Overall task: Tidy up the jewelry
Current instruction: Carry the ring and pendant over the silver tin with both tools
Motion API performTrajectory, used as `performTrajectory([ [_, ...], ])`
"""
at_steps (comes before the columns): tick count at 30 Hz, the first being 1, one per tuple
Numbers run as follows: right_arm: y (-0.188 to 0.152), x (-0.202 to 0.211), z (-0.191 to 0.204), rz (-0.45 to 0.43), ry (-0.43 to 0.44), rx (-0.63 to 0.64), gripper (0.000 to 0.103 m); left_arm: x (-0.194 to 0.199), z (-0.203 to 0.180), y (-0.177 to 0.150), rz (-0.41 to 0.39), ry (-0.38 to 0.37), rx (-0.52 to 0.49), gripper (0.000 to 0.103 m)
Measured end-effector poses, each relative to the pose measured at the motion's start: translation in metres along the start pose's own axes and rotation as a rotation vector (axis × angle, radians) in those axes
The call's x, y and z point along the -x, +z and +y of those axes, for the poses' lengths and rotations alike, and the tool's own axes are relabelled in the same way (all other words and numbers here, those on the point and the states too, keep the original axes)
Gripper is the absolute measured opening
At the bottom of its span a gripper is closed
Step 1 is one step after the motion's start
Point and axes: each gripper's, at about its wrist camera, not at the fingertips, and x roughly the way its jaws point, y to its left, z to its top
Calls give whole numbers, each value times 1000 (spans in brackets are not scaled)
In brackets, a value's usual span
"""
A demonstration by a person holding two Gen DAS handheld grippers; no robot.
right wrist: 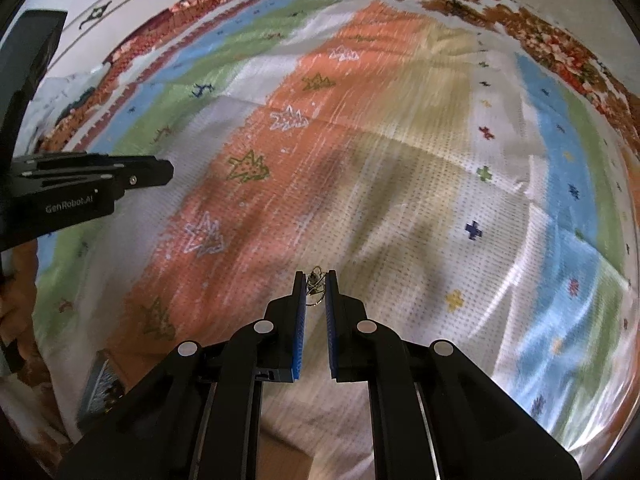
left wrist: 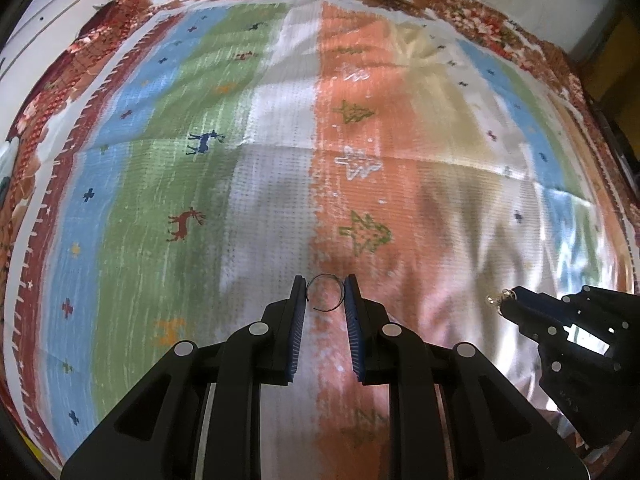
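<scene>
Left gripper (left wrist: 325,294) nearest lens: thin wire ring (left wrist: 325,293) pinched between tips, hoop face-on, above orange stripe of patterned cloth (left wrist: 256,128). Right of ring: right gripper (right wrist: 316,284) clamped on small tangled earring (right wrist: 315,280). No jewelry holder visible; earring detail too small, motion-blurred.

The striped mat (left wrist: 280,184) is woven cloth with a bumpy, knobbly weave, and it shines where light hits it. The flowered bedspread (left wrist: 492,28) under it is soft, matt cloth. The left gripper (left wrist: 325,294) is smooth, hard black plastic with flat, shiny silver metal pins, and its pads (left wrist: 354,320) are ridged blue rubber. It holds a thin ring (left wrist: 325,293) of dark, shiny metal wire. The right gripper (right wrist: 315,288) is the same plastic and holds a small jewel piece (right wrist: 315,282) of glittery, pale metal.
</scene>
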Motion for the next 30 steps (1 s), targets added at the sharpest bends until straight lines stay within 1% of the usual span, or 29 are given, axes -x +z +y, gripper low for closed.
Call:
performTrajectory([
  [7, -12, 35, 3, -67, 3, -13, 10, 34, -18, -17, -56, -62, -14, 19],
  [18, -36, 64, 5, -149, 7, -56, 10, 61, -38, -50, -96, -108, -47, 19],
  [21, -42, 72, 8, -173, 22, -61, 10, 70, -41, -60, -112, -123, -57, 19],
  [30, -65, 96, 20, -246, 24, -34, 10, 91, -49, -84, -165, -158, -97, 19],
])
